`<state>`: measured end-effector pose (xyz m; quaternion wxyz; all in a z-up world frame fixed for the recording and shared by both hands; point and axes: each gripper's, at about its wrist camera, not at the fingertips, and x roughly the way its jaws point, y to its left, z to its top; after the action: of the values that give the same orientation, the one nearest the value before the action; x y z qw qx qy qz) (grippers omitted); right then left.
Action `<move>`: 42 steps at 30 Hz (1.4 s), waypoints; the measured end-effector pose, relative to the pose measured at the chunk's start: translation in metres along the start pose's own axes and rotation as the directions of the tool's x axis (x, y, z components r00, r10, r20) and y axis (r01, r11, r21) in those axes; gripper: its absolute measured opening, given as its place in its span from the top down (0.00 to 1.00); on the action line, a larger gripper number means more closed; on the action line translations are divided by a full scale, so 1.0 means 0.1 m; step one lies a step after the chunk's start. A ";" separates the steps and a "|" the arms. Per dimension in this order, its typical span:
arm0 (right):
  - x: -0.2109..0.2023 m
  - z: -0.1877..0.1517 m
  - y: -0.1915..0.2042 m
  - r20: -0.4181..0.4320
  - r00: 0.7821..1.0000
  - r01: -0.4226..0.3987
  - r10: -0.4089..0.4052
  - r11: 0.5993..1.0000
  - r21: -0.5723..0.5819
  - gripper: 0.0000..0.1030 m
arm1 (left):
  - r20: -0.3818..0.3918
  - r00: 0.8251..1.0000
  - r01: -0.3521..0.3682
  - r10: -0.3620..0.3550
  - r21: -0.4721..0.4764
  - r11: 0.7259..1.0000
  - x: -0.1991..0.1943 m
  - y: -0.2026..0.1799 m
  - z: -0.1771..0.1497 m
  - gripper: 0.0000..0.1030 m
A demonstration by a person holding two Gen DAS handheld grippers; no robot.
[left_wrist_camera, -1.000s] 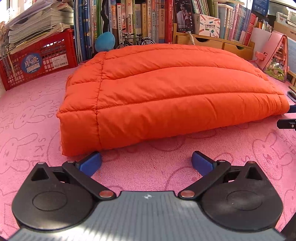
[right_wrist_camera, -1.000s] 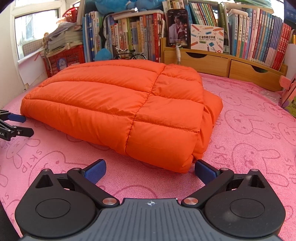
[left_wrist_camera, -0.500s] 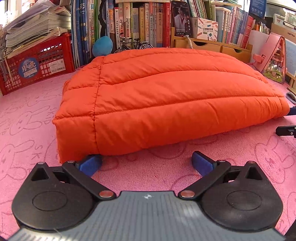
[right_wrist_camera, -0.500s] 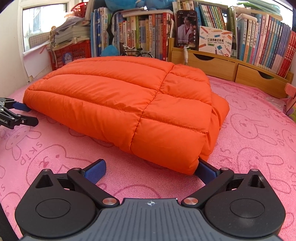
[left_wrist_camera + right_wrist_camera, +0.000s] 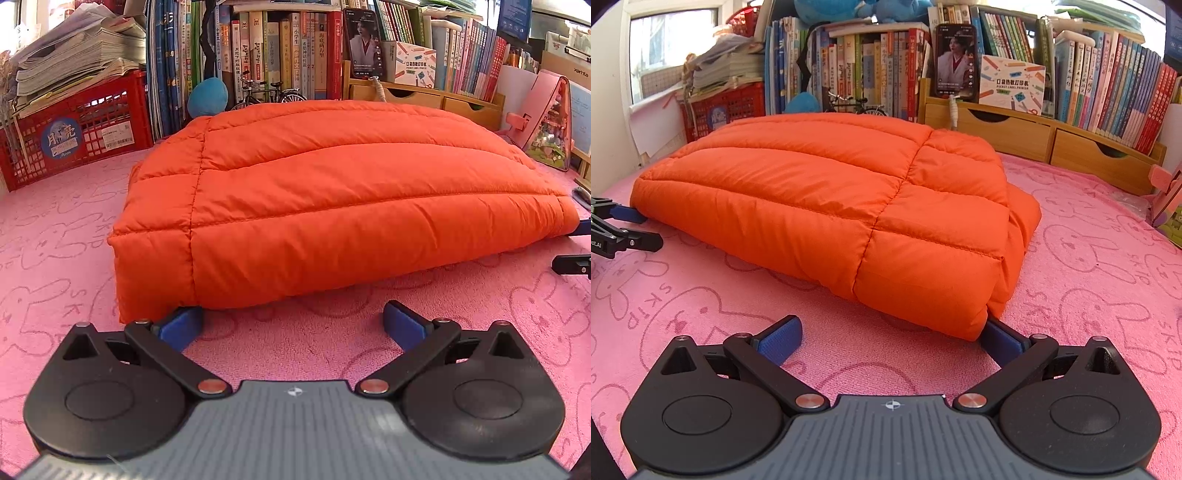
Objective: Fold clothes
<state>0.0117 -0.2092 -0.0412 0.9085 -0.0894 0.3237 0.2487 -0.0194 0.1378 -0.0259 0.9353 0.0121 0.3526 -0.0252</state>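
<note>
A puffy orange quilted jacket (image 5: 332, 206) lies folded in a thick bundle on the pink rabbit-print cloth (image 5: 55, 258). My left gripper (image 5: 291, 319) is open at the bundle's near left corner, with the left blue pad tucked under the jacket's edge. In the right wrist view the jacket (image 5: 831, 206) fills the middle. My right gripper (image 5: 892, 338) is open at the bundle's near right corner, its right pad just under the edge. The left gripper shows at the far left of the right wrist view (image 5: 628, 227), against the jacket's left end.
A red crate (image 5: 77, 136) with stacked papers stands at the back left. Books, a blue plush ball (image 5: 207, 98) and a model bicycle (image 5: 269, 96) line the back. A wooden drawer unit (image 5: 1045, 136) with a phone (image 5: 956, 59) sits back right. A pink toy house (image 5: 550, 122) is at the right.
Both grippers moved forward to the jacket. The left pad of the left gripper and the right pad of the right gripper now sit under its lower edge. Jaws stayed open.
</note>
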 end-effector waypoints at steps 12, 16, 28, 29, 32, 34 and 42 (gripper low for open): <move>-0.29 0.28 -0.49 0.220 0.973 -0.116 0.065 0.967 0.227 0.00 | 0.109 0.989 -0.101 0.097 0.024 0.995 -0.35 -0.08 0.40 0.00; 0.01 0.44 -0.59 0.188 0.971 -0.198 0.150 0.943 0.269 0.08 | 0.060 0.996 -0.061 0.062 -0.019 0.998 -0.18 -0.12 0.44 0.00; 0.18 0.43 -1.10 0.234 0.878 -0.477 0.417 0.800 0.365 0.70 | 0.090 0.994 -0.057 0.058 -0.012 0.998 -0.01 -0.25 0.82 0.00; 0.14 0.40 -1.11 0.243 0.862 -0.506 0.445 0.787 0.354 0.70 | 0.091 0.994 -0.062 0.062 -0.008 0.998 0.03 -0.28 0.87 0.00; 0.07 0.32 -1.15 0.257 0.831 -0.556 0.494 0.756 0.346 0.70 | 0.090 0.993 -0.073 0.072 0.008 0.997 0.19 -0.39 1.02 0.00; 0.04 0.26 -1.19 0.260 0.824 -0.566 0.503 0.746 0.351 0.73 | 0.091 0.992 -0.090 0.087 0.030 0.996 0.30 -0.46 1.12 0.00; 0.15 0.04 -1.13 0.153 0.826 -0.557 0.542 0.748 0.359 0.77 | 0.144 0.970 -0.216 0.198 0.129 0.968 0.51 -0.60 1.37 0.00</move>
<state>0.0814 -0.2991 -0.0476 0.8002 0.1966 0.3605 0.4371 0.1054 0.0709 0.0433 0.9506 0.1146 0.2848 0.0466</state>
